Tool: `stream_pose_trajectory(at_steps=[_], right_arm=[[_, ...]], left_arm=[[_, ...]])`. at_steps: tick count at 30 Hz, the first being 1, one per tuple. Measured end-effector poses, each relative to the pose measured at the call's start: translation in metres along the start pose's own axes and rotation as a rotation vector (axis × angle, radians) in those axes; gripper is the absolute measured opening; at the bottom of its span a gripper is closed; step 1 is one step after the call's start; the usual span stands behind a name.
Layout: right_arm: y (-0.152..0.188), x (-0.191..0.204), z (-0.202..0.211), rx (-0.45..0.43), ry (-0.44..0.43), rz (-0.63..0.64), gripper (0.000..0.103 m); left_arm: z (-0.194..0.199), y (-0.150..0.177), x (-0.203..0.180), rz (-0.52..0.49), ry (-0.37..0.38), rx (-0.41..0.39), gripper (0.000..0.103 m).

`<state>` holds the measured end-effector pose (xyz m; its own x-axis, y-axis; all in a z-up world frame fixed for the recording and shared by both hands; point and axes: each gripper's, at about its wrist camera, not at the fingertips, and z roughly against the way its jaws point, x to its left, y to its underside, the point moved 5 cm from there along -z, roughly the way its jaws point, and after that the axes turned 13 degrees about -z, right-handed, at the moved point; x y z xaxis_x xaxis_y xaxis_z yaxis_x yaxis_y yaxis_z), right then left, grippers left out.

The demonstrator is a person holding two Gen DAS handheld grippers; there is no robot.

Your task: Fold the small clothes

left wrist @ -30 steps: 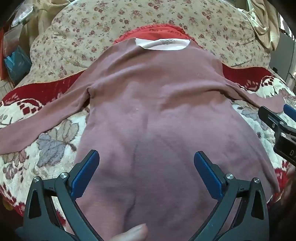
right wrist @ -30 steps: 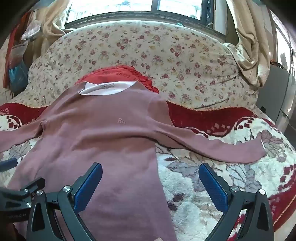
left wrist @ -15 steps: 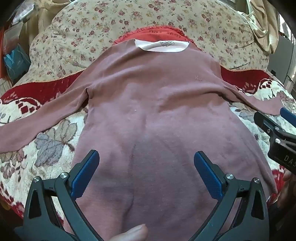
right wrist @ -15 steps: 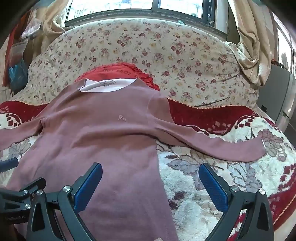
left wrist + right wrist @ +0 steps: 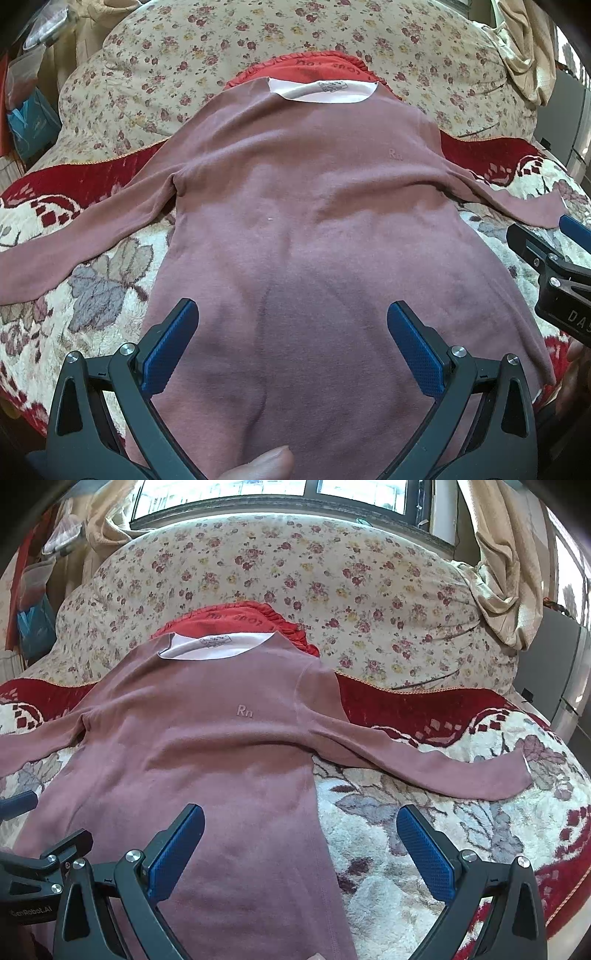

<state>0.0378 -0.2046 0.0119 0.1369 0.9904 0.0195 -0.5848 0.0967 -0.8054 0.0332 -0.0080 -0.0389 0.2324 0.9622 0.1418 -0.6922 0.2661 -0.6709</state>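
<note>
While the dusty-pink long-sleeved knit top (image 5: 314, 229) lies flat, face up, on the cream-and-red floral plush blanket (image 5: 99, 306), its sleeves spread to both sides. On the left, the left gripper (image 5: 291, 347) hovers over the top's lower body, its blue-padded fingers (image 5: 170, 347) spread wide and holding nothing. To the right, the right gripper (image 5: 301, 853) straddles the top's side edge (one pad over cloth, one over blanket), fingers likewise wide apart. Behind the collar sits a red ruffled cushion (image 5: 240, 618) against a beige flowered bolster (image 5: 332, 572).

Bed blanket (image 5: 424, 834) (cream, red border, leaf pattern) carries mauve long-sleeved shirt (image 5: 314, 229) spread flat, floral quilt (image 5: 295, 576) behind
</note>
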Motion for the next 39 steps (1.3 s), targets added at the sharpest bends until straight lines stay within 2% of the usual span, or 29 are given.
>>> stream_pose_trajectory(at_steps=[39], right_arm=[[-0.0004,-0.0029,0.0,0.002,0.004,0.001,0.103]], left_arm=[[-0.0076,0.0047,0.0035,0.0,-0.017,0.019,0.103]])
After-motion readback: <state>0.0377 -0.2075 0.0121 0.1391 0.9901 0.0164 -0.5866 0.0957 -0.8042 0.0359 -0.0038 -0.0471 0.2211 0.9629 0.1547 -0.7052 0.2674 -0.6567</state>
